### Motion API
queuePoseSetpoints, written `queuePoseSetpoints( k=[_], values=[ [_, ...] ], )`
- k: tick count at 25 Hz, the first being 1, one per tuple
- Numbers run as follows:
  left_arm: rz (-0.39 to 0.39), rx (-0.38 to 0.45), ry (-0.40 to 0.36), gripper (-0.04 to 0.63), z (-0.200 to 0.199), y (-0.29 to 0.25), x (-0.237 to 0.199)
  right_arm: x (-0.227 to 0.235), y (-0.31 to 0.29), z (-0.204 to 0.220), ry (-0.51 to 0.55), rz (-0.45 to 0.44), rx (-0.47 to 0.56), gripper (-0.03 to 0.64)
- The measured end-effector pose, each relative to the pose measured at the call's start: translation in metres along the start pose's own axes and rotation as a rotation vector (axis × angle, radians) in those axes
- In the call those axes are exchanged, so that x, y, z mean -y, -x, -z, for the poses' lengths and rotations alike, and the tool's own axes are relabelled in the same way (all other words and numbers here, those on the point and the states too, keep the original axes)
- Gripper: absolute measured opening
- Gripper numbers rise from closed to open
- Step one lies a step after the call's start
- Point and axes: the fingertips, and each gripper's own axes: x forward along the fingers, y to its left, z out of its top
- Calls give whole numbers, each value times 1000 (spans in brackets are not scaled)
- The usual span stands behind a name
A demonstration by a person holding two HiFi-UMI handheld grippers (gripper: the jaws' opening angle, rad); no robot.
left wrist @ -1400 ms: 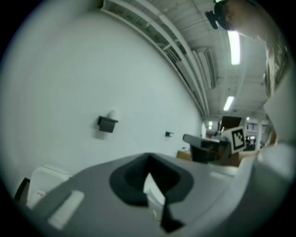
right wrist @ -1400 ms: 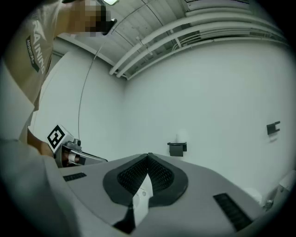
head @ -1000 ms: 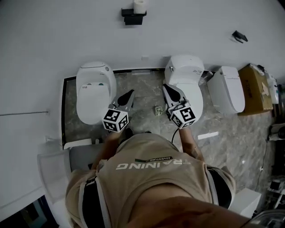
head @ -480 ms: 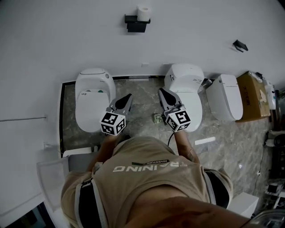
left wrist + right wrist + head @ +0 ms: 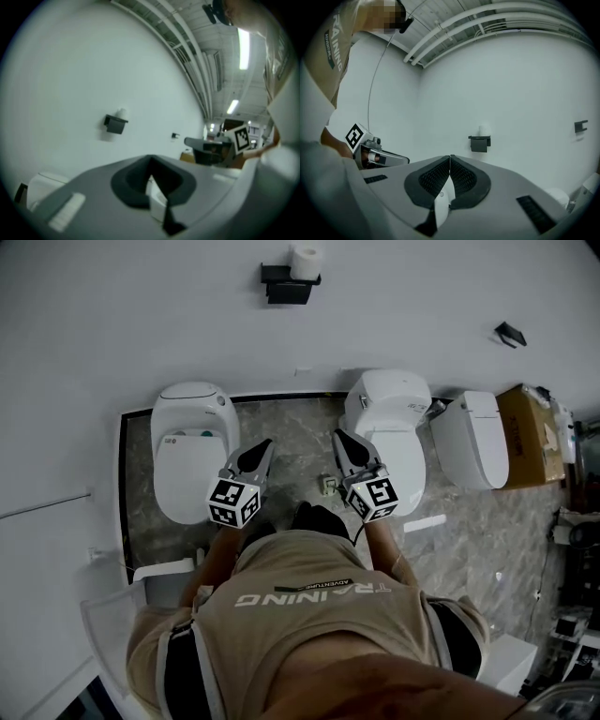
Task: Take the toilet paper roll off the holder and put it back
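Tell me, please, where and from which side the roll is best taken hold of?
Probably take the roll by its curved sides, one jaw on each flank, coming straight in from the front. It seems to stand on end on top of the black holder, with the wall right behind it, so its back and bottom are blocked while its flanks are free.

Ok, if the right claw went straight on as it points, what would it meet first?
Probably the bare white wall, just left of the black holder with the roll; nothing nearer shows, though depth is unclear.
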Motion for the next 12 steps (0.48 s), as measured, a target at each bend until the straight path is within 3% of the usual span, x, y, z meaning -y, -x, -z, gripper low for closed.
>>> queuePoseSetpoints(
  k=[8, 12],
  values=[
    [18, -17, 28, 0, -11, -58, -1, 38, -41, -1, 27, -52, 13, 14],
    [10, -23, -4, 0, -23, -98, 5, 72, -49, 6, -15, -83, 7, 14]
  ],
)
